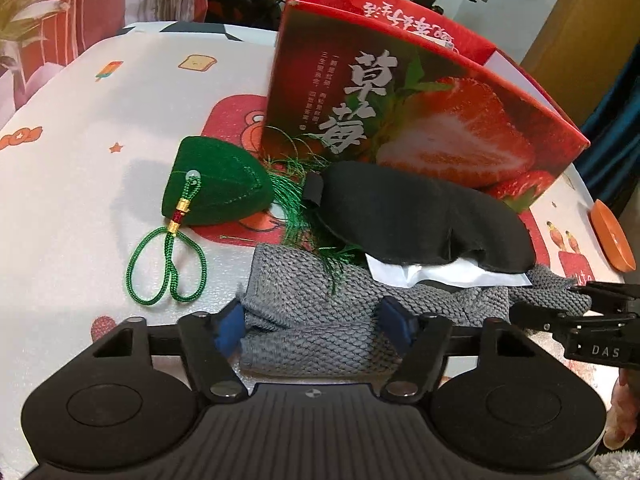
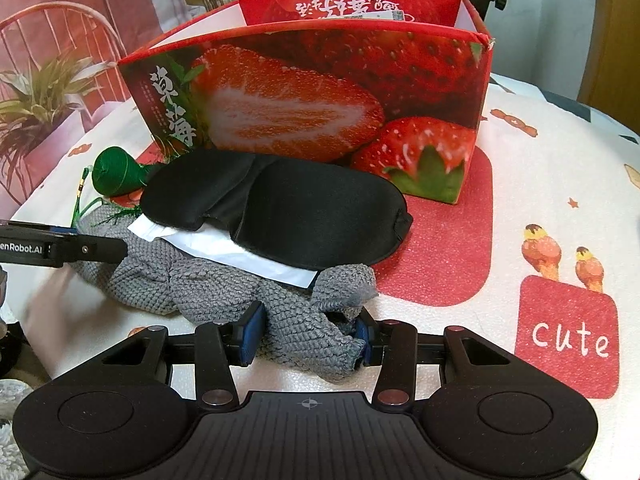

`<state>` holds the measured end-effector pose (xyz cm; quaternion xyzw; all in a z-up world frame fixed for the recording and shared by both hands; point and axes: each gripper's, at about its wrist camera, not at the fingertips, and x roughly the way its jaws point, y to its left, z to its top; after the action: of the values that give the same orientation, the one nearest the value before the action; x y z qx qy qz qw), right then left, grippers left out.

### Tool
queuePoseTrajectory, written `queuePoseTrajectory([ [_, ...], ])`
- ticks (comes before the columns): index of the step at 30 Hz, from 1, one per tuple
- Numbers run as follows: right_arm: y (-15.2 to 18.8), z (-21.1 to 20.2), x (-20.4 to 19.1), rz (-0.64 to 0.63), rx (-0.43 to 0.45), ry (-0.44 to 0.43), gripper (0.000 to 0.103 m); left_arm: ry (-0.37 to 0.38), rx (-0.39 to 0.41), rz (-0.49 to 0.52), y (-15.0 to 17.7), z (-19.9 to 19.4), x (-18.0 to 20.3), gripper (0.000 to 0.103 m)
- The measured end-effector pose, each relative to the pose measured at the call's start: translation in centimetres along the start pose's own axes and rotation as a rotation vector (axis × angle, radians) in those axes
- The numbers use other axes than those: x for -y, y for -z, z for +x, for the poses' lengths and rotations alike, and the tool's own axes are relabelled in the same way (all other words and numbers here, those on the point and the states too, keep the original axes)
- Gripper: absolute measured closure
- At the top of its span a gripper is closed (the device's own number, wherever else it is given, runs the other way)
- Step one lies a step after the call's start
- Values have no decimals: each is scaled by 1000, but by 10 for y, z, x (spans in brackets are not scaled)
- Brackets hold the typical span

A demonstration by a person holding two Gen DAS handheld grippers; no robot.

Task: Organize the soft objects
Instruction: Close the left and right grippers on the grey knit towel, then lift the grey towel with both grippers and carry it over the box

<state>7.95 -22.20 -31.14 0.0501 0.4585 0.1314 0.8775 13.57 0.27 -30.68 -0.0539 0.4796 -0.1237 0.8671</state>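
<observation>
A grey knitted cloth [image 1: 320, 320] [image 2: 224, 292] lies crumpled on the table. My left gripper [image 1: 316, 330] stands open around one end of it. My right gripper [image 2: 308, 336] closes its blue pads on the other end. A black eye mask [image 1: 424, 216] [image 2: 280, 208] rests on a white packet [image 1: 424, 274] [image 2: 224, 246] over the cloth. A green stuffed charm [image 1: 216, 184] [image 2: 114, 170] with a cord loop and tassel lies to the left. An open red strawberry box [image 1: 420, 108] [image 2: 320, 92] stands behind.
The table has a white printed cover [image 1: 80, 160] [image 2: 540, 184]. An orange disc [image 1: 612, 240] lies at its right edge. A chair and plant show at the back left [image 2: 40, 92].
</observation>
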Motion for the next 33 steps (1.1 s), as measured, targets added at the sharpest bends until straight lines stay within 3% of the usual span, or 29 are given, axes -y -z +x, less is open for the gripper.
queuePoseTrajectory([
  [2, 0, 0, 0, 2, -1, -2, 61, 13, -4, 17, 1, -2, 2, 67],
  [5, 0, 0, 0, 8, -4, -5, 64, 60, -31, 48, 1, -1, 6, 81],
  [12, -4, -15, 7, 57, -30, -71, 79, 81, -8, 58, 1, -13, 9, 84],
  [22, -16, -52, 13, 114, 19, -187, 84, 122, 43, 88, -1, -56, 11, 84],
  [27, -43, -80, 14, 85, 108, -214, 84, 140, 106, 78, -8, -83, 9, 84],
  [33, -99, -115, 14, -10, 267, -193, 84, 155, 257, 101, -48, -112, 16, 84],
])
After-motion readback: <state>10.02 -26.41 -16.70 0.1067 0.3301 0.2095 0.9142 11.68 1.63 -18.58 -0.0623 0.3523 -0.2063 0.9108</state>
